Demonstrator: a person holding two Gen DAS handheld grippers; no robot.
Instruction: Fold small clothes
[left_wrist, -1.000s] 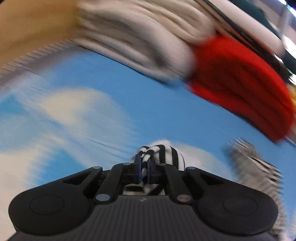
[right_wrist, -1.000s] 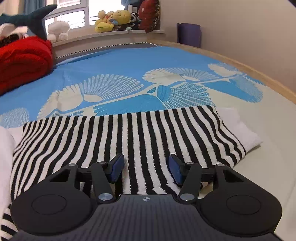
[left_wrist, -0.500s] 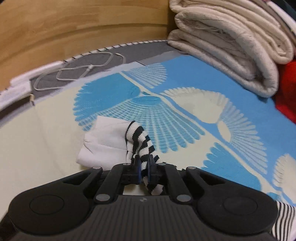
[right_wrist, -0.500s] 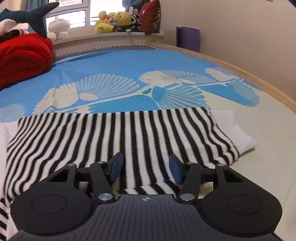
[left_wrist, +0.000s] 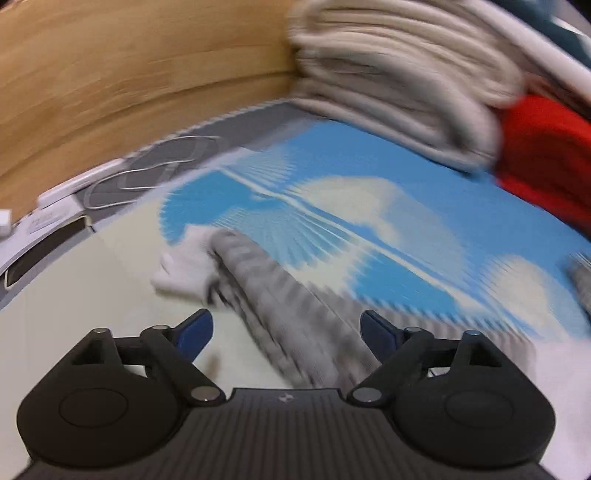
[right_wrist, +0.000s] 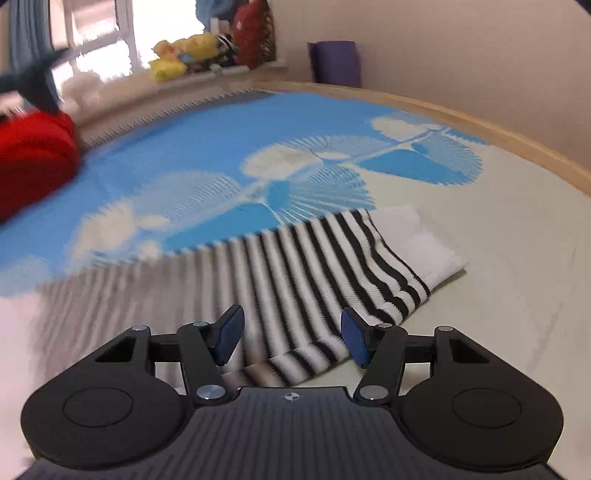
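Bed sheet, blue with pale fan motifs and a cream border, spread across a bed. Curved wooden bed frame along the far right edge; wooden headboard in the left wrist view, blurred. Folded beige blanket stacked beside a red blanket. White cable coiled on grey mattress edging. Bright window above a sill holding a yellow plush toy. Plain beige wall behind a purple rolled mat.
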